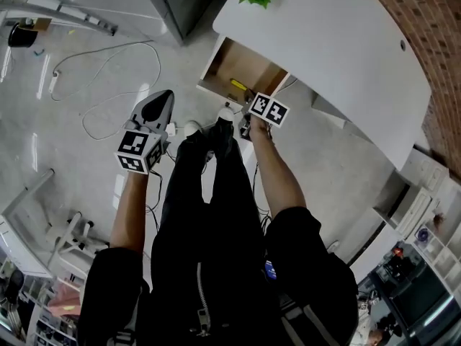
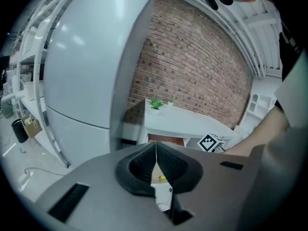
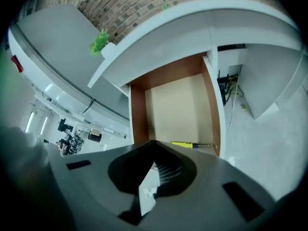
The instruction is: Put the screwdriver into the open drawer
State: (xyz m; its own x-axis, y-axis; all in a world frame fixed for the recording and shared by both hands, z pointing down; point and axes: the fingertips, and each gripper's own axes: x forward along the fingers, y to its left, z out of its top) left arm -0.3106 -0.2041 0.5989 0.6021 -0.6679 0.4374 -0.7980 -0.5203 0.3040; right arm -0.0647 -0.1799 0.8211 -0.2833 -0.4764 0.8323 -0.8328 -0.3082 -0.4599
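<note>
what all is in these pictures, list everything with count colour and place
brick wall: 1, red-brown, at the back
desk: 1, white, against the brick wall
drawer: 1, brown wood, open under the desk
screwdriver: 1, yellow handle, in the drawer near its front
plants: 2, green, on the desk
floor: 1, light grey
cables: several, white, on the floor
person: 1, black clothes, facing the drawer
left tongs: 1, grey, shut, empty
right tongs: 1, grey, shut, empty, pointing at the drawer

clothing is a black top (image 1: 238, 280) with front zip (image 1: 202, 294), black trousers (image 1: 209, 186), white shoes (image 1: 192, 128).
</note>
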